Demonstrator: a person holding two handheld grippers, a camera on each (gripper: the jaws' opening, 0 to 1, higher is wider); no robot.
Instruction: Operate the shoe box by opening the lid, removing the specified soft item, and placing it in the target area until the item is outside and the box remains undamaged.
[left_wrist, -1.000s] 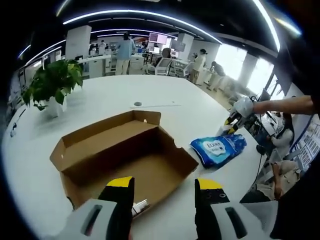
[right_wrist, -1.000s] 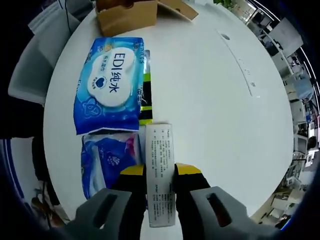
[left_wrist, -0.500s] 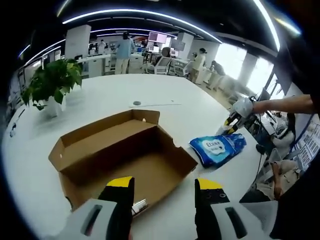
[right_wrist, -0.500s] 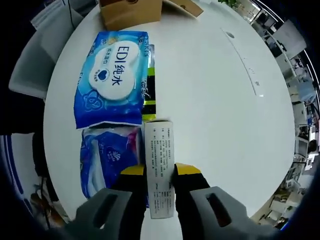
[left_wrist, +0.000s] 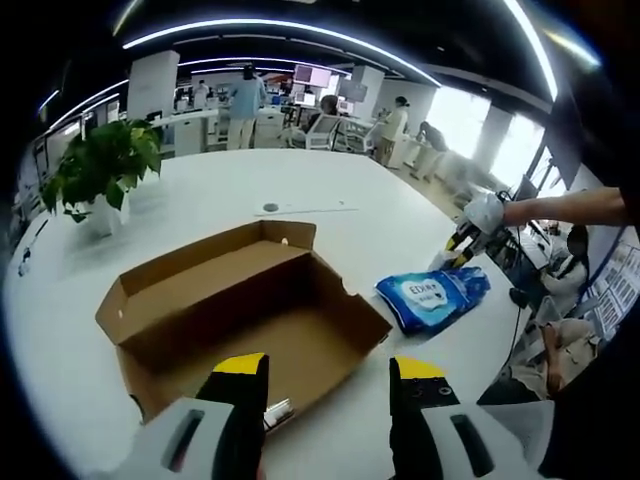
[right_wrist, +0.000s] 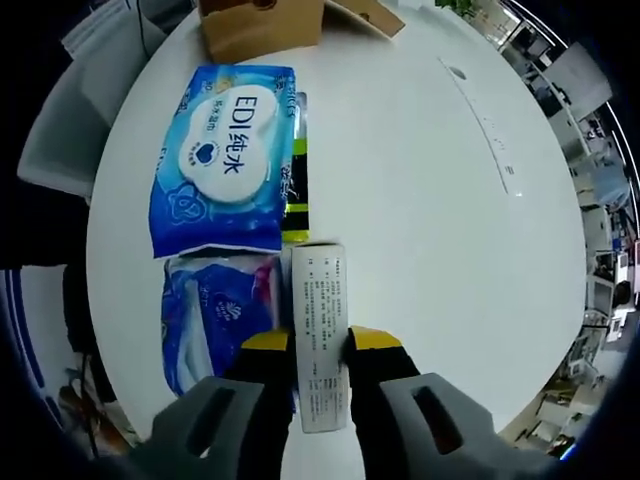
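One box (left_wrist: 240, 310), open, lid flat behind, on white table (left_wrist: 200, 200); left gripper (left_wrist: 325, 375) just before its near wall, jaws spread wide, holding nothing. Two blue soft packs beside box: wipes (right_wrist: 225, 160) and second pack (right_wrist: 215, 315), end to end, touching. One white carton (right_wrist: 322, 335) clamped between right gripper (right_wrist: 320, 345) jaws, alongside second pack. One dark strip (right_wrist: 295, 170) partly under wipes. One plant (left_wrist: 100, 170) on far side of table.
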